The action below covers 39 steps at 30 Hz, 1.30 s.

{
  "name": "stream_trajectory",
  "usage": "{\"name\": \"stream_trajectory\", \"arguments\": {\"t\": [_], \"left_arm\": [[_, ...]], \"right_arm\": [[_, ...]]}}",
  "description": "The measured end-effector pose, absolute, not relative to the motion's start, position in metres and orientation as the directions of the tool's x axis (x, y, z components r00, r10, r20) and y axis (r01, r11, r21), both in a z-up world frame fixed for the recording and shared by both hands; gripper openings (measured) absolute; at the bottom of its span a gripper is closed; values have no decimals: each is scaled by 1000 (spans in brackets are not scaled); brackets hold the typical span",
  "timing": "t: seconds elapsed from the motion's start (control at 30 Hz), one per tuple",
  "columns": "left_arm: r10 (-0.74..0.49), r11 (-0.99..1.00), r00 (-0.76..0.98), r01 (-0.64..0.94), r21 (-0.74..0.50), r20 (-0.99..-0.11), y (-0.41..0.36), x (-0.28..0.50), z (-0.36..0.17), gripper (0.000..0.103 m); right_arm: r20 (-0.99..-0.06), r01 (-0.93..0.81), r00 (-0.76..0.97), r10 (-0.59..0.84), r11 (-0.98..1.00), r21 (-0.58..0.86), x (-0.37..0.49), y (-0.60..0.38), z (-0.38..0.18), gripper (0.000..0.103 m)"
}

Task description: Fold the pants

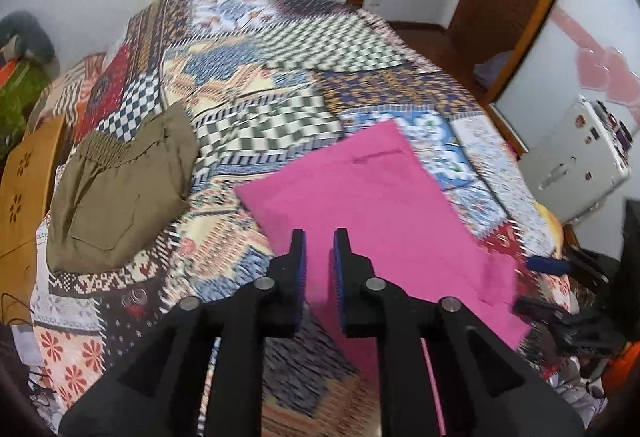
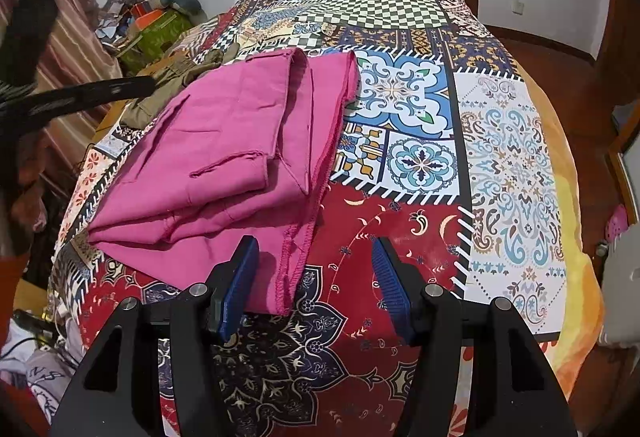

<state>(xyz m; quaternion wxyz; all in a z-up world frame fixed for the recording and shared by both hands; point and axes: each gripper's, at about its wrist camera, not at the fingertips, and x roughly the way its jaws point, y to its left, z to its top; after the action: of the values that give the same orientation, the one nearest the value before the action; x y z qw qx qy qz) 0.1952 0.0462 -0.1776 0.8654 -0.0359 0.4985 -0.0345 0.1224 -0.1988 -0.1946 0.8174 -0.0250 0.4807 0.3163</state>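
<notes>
While the pink pants (image 2: 224, 153) lie folded at centre-left on the patterned bed (image 2: 500, 157), the right gripper (image 2: 314, 277) gapes wide, empty; the left gripper (image 1: 320, 257) shows narrowly parted jaws holding nothing.

Pink pants (image 2: 224, 141), folded, lying on bedspread (image 2: 400, 237)

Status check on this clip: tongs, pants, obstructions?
Left tongs narrowly open, empty. Right tongs open, empty. Pink pants folded on bedspread. Olive pants beside, clear.
</notes>
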Motion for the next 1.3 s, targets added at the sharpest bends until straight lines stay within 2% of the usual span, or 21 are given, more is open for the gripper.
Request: {"name": "stream_trajectory", "arguments": {"t": [0.1,0.2,0.27,0.4,0.73,0.93,1.3], "left_arm": [[-80,997,479,17,-82,-874,59,216,-186,15],[-82,996,457,20,-82,-885,67,234,-194,23],[-81,997,440,26,-77,-894,69,246,-200,34],[-98,995,418,43,-88,-903,71,265,-210,45],[-163,983,344,133,-124,-925,61,294,-240,51],[-240,970,299,111,-216,-924,74,289,-254,51],[-210,976,300,114,-183,-931,74,250,-244,51]], "right_arm": [[-803,-548,337,491,796,257,122,-196,-192,56],[-808,-549,336,485,797,250,122,-194,-193,56],[-812,-546,330,482,799,252,122,-193,-196,56],[-824,-539,316,469,804,251,124,-193,-202,56],[-832,-533,287,475,801,273,136,-190,-215,56],[-833,-525,293,469,807,270,146,-190,-218,56],[-838,-494,354,415,844,209,162,-196,-211,56]]}}
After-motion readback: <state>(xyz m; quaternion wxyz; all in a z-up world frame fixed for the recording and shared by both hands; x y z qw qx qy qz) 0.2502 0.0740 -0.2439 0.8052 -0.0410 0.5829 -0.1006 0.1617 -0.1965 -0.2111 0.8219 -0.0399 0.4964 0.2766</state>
